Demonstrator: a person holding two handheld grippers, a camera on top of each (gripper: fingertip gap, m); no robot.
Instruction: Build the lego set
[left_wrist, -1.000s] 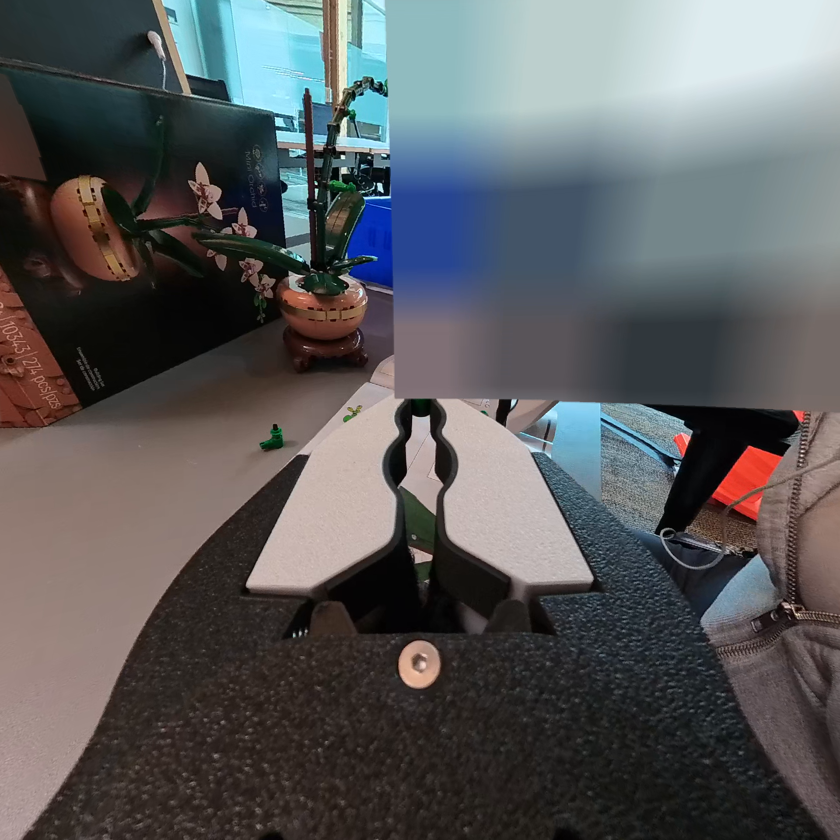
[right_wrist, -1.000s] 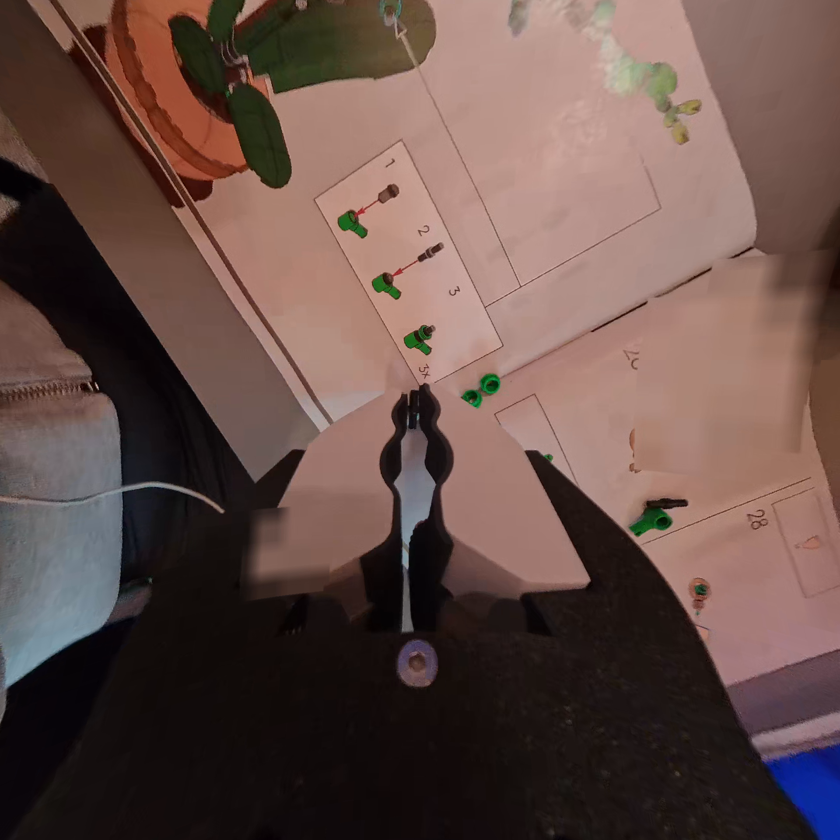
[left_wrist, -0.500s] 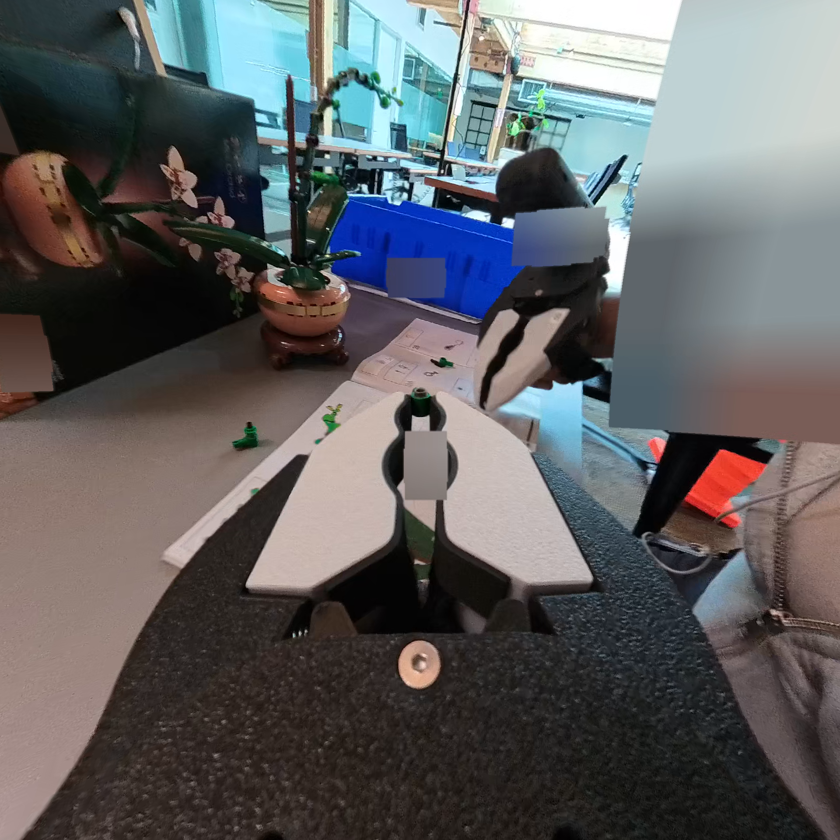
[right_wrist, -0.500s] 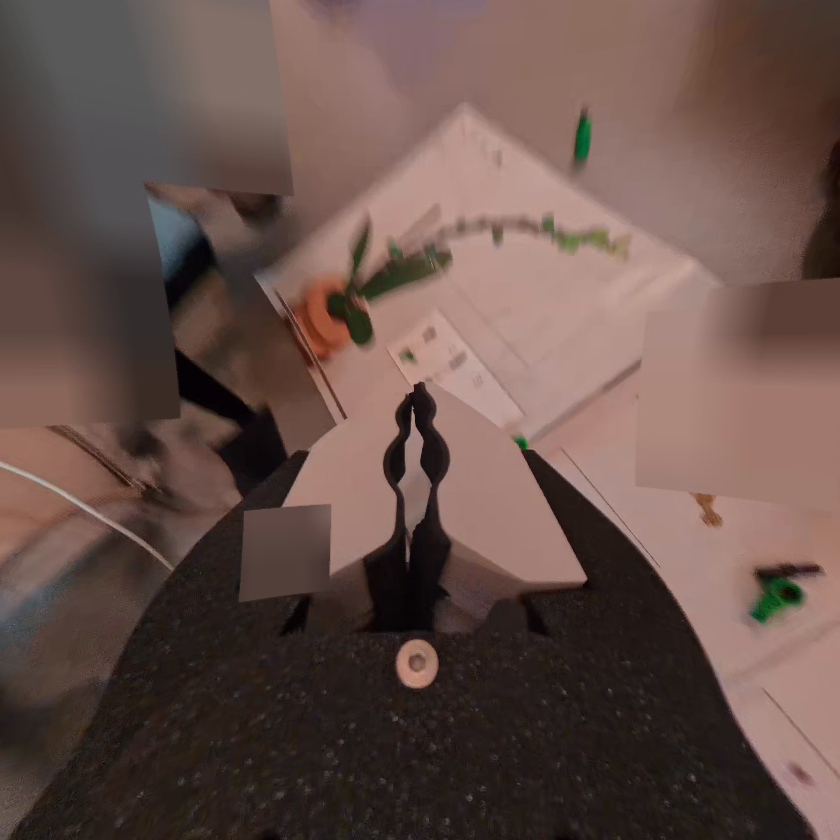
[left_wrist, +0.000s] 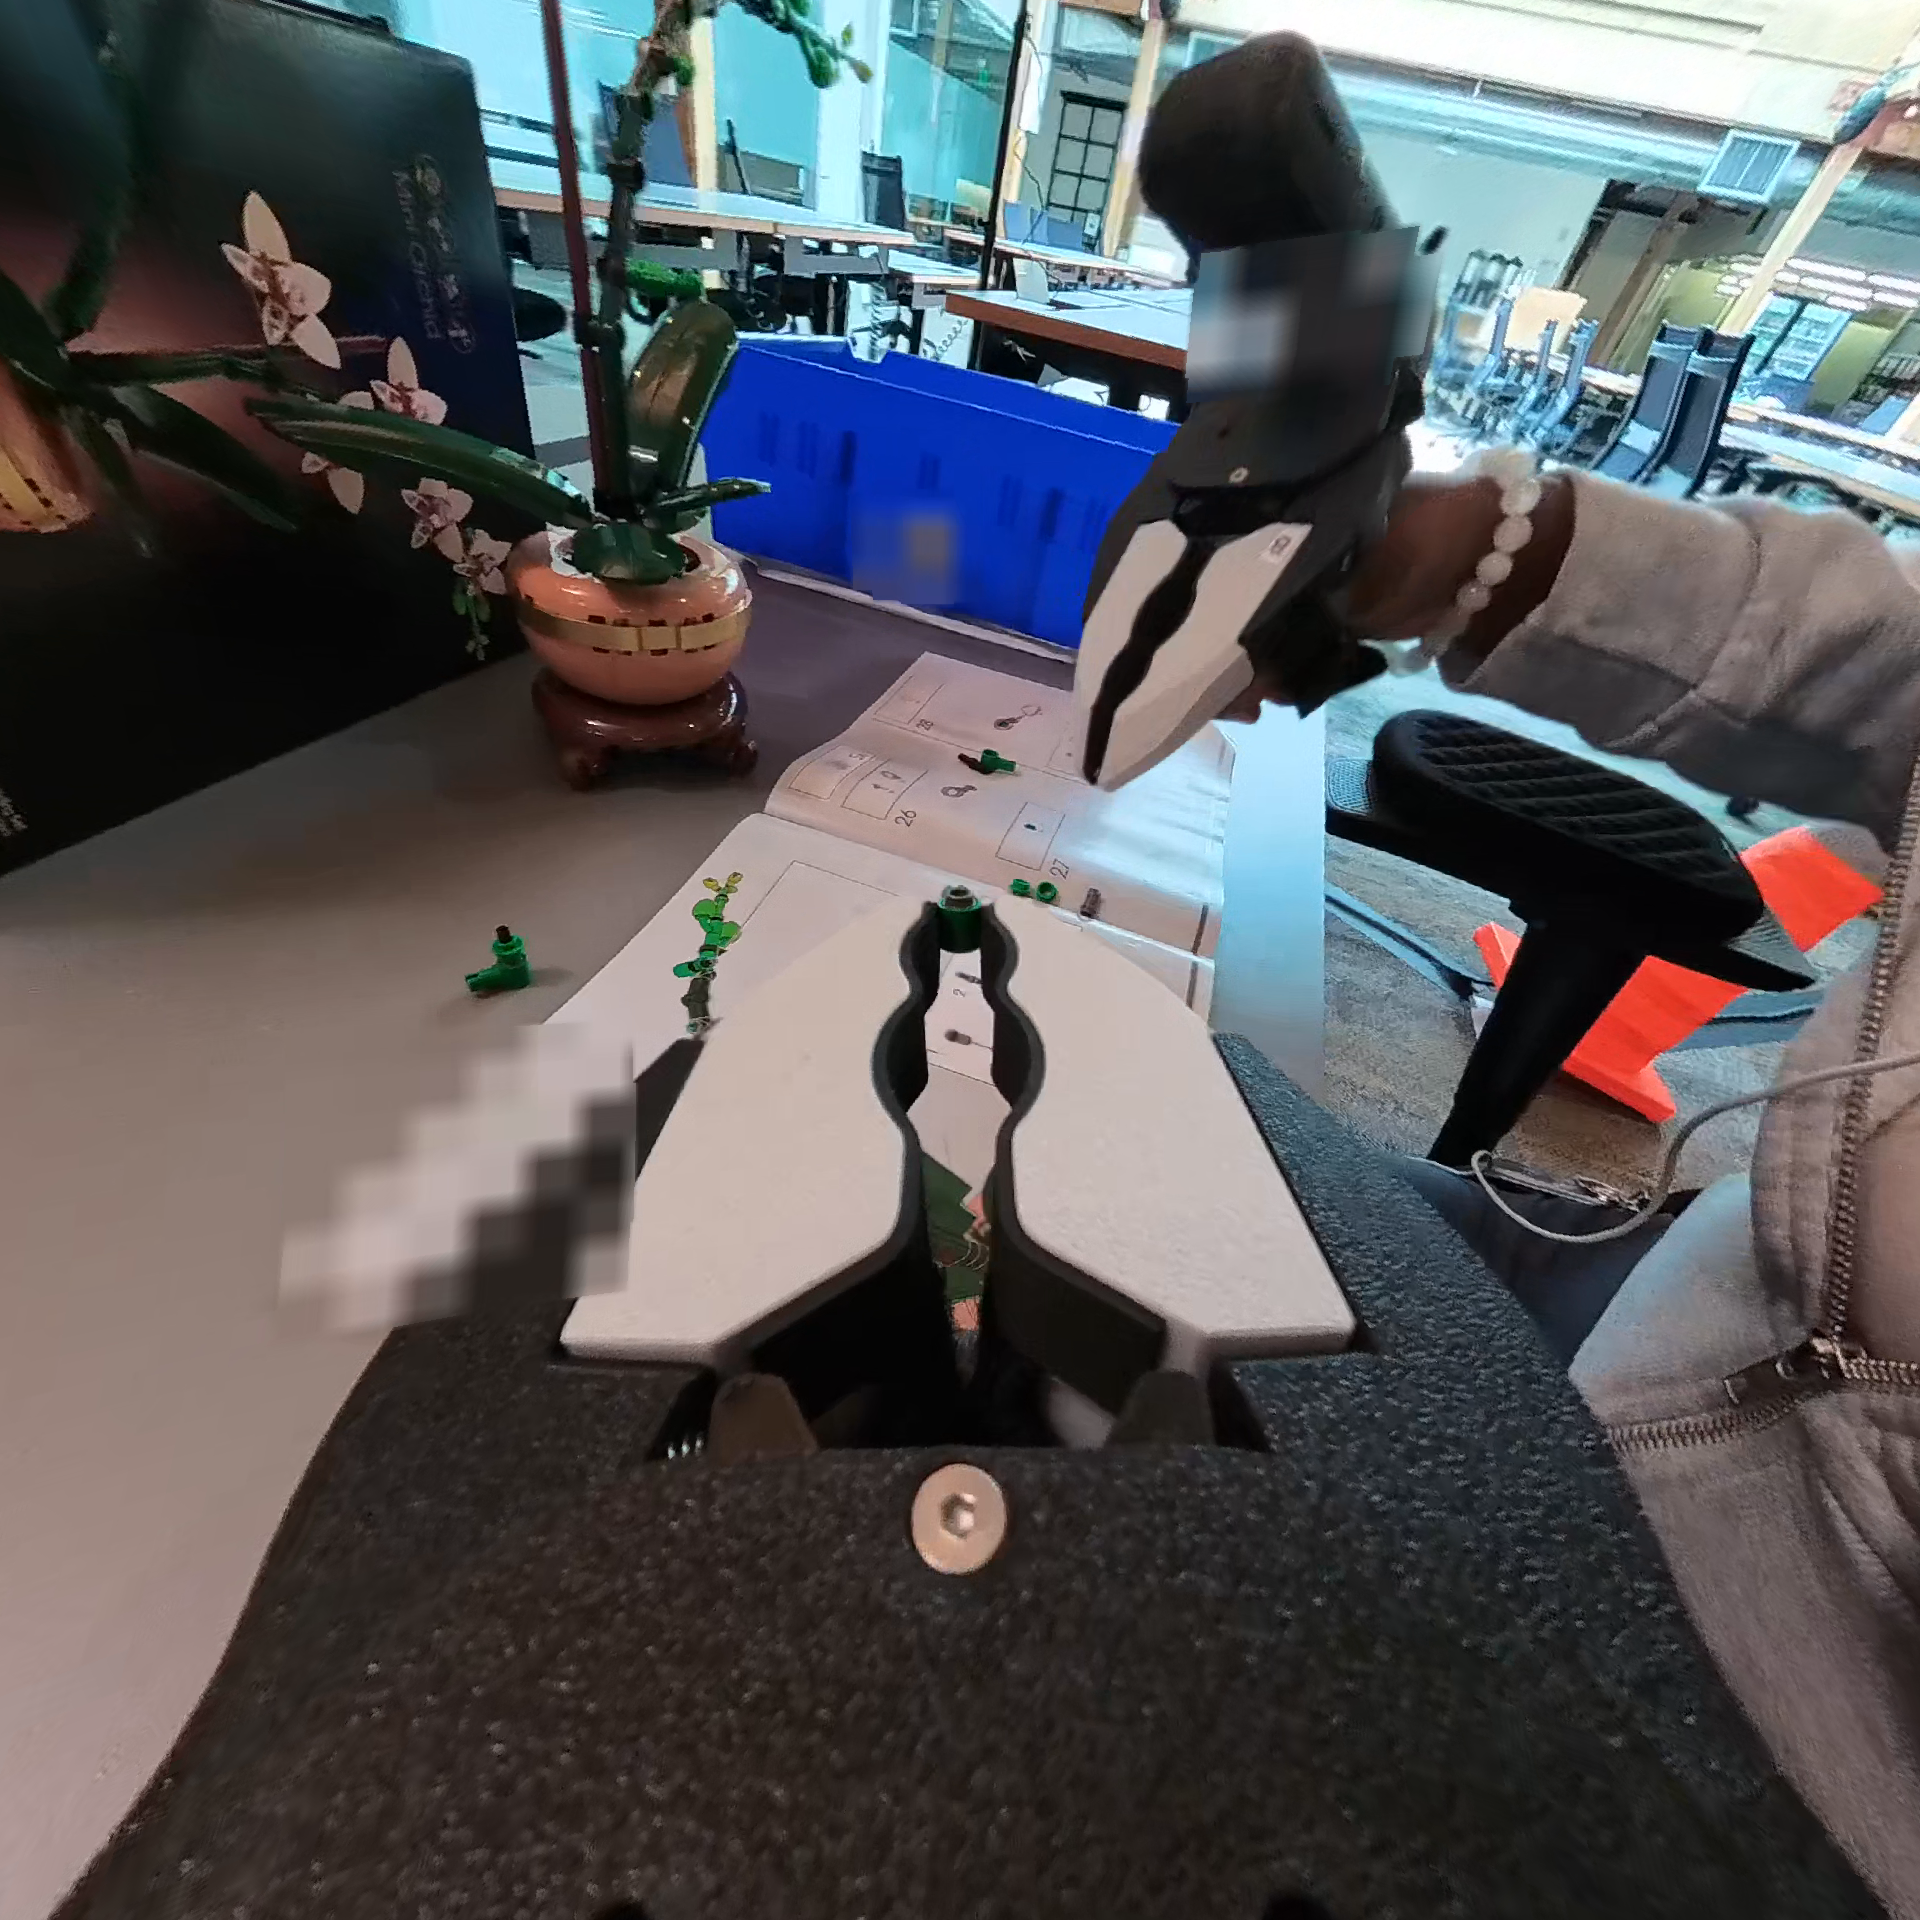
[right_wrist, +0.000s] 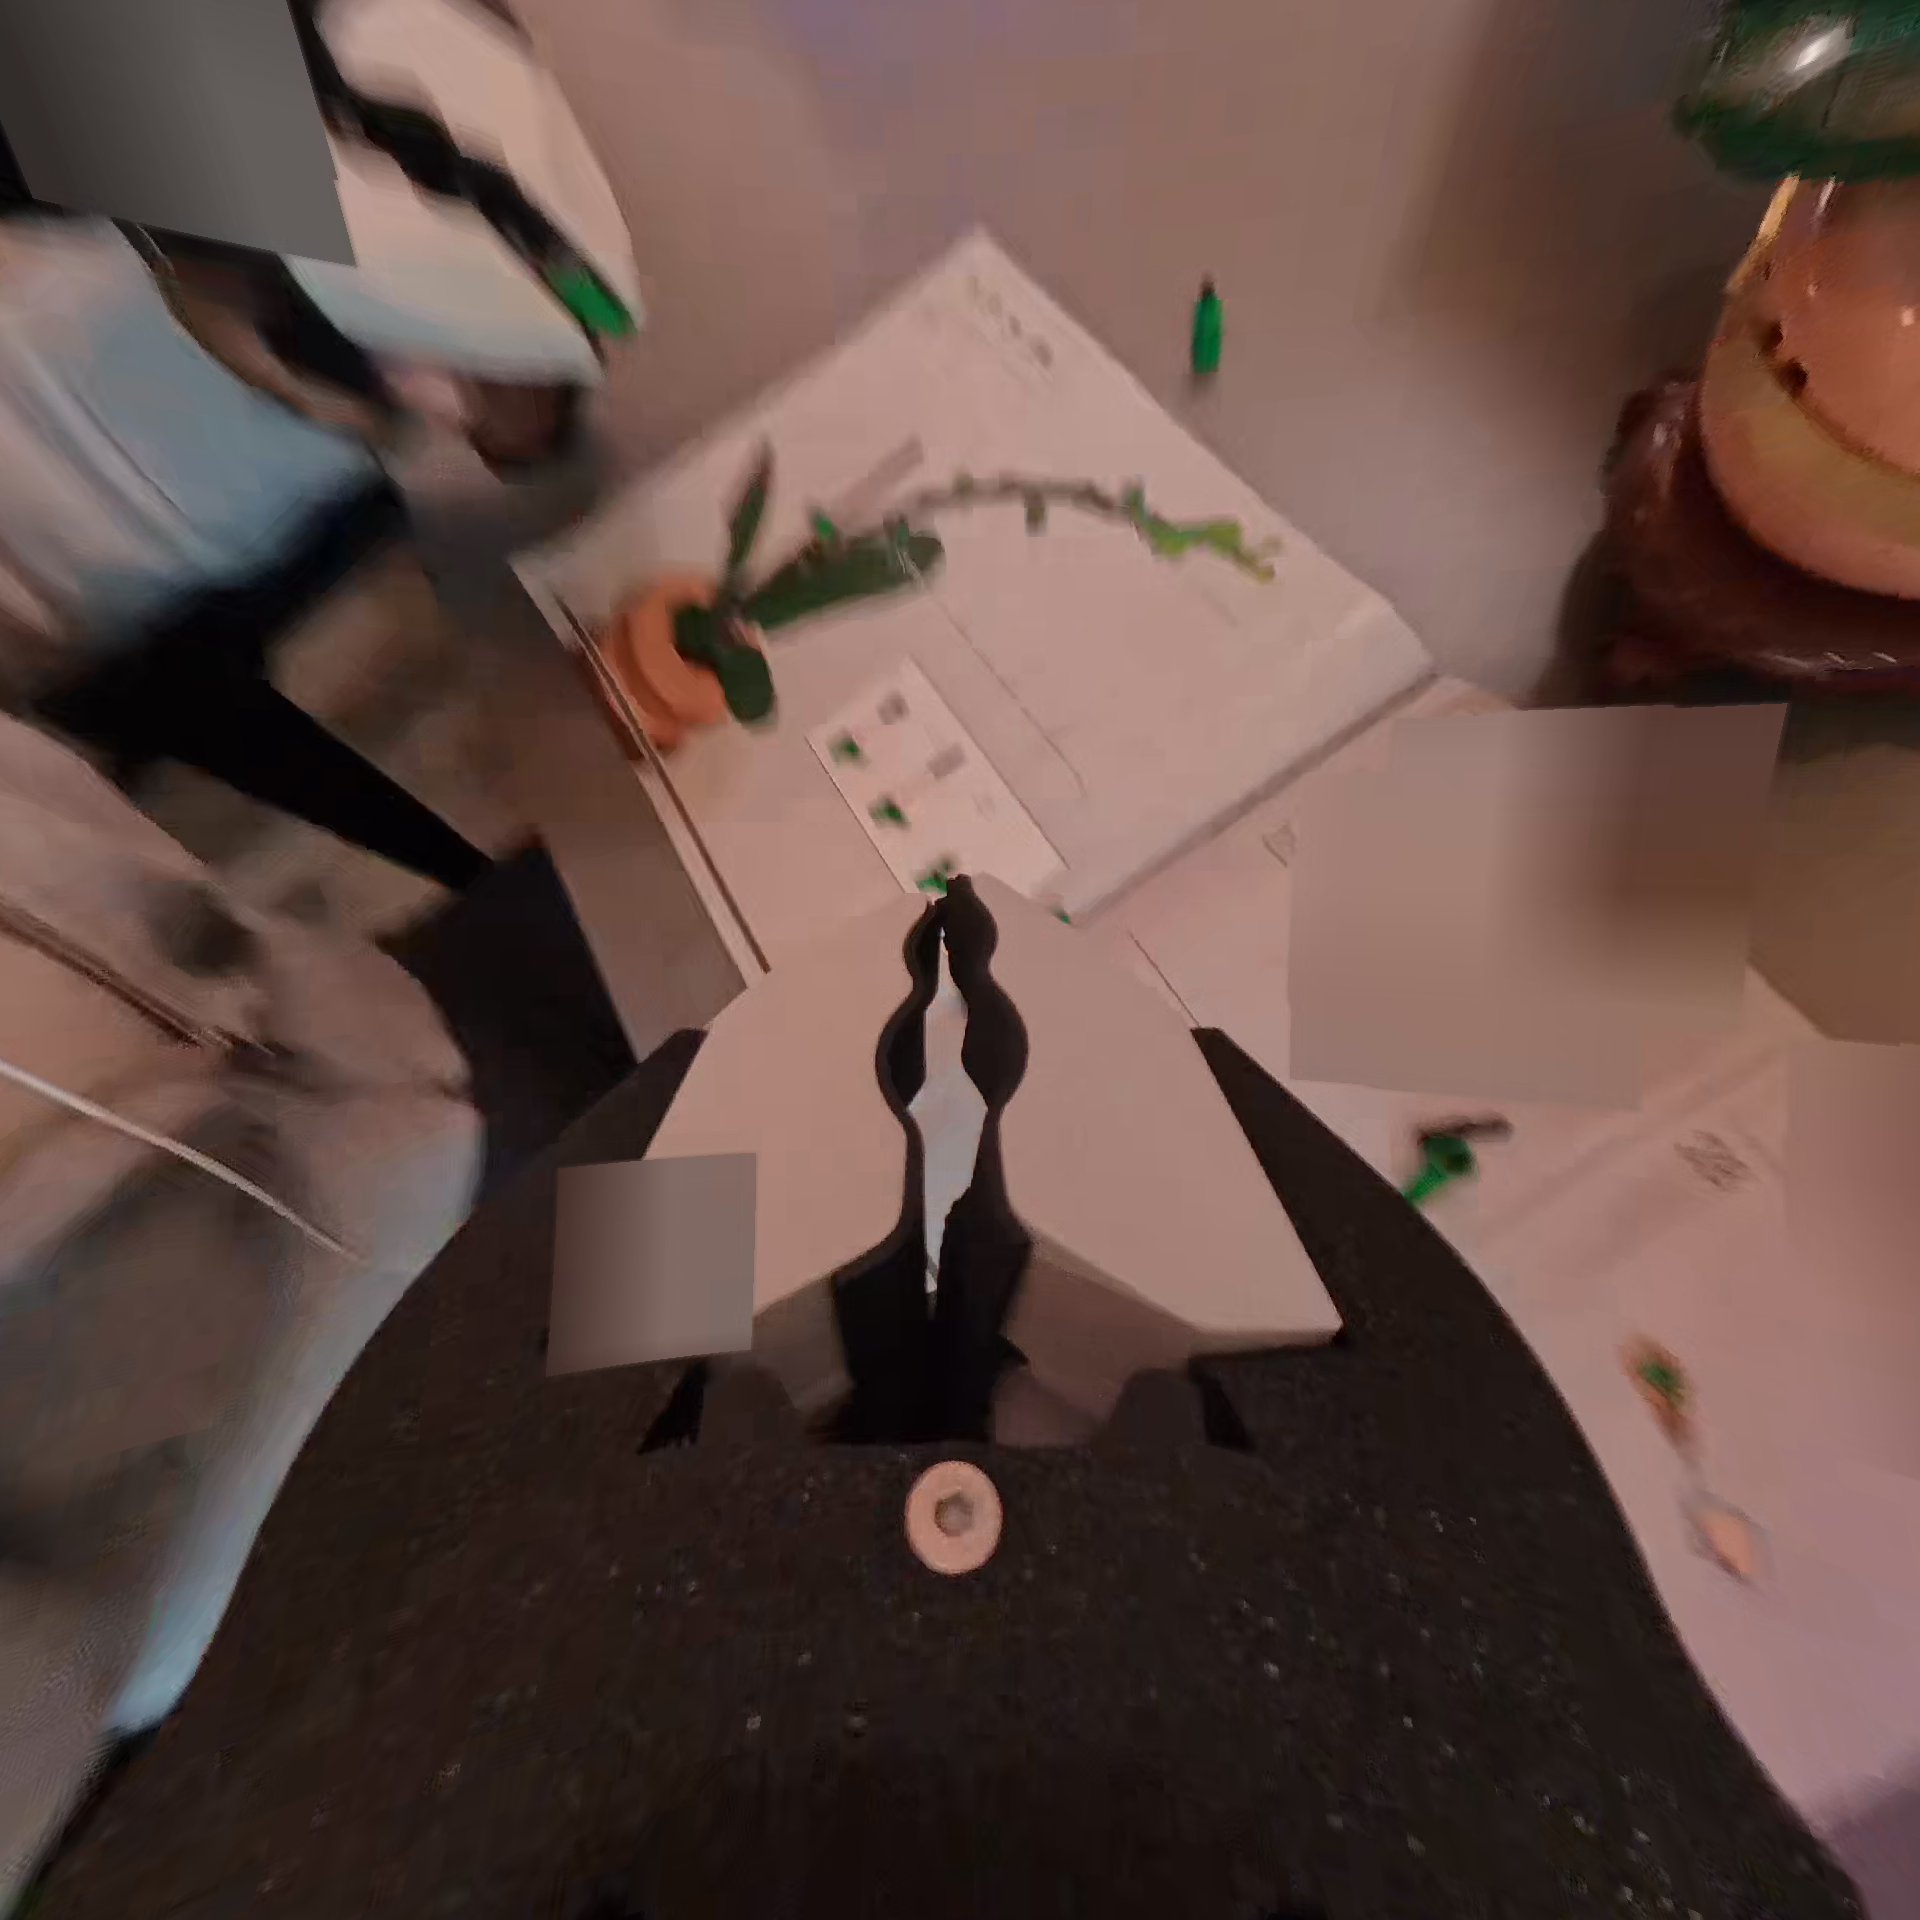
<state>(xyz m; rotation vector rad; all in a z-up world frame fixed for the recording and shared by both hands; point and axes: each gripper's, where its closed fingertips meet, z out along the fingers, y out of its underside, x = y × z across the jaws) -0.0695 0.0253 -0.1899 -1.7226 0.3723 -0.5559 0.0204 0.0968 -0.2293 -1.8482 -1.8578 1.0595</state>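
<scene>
My right hand-held gripper, low over the booklet a second ago, now hangs shut above its far page near the desk's right edge; left hand-held gripper stays pinched on a green piece.

Right gripper has lifted off the instruction booklet, where its tips were low beside two green studs; now it hangs raised above the page, tips together. Left gripper has swung right, bringing the right gripper into view; small green piece now plainly clamped at its tips.
</scene>
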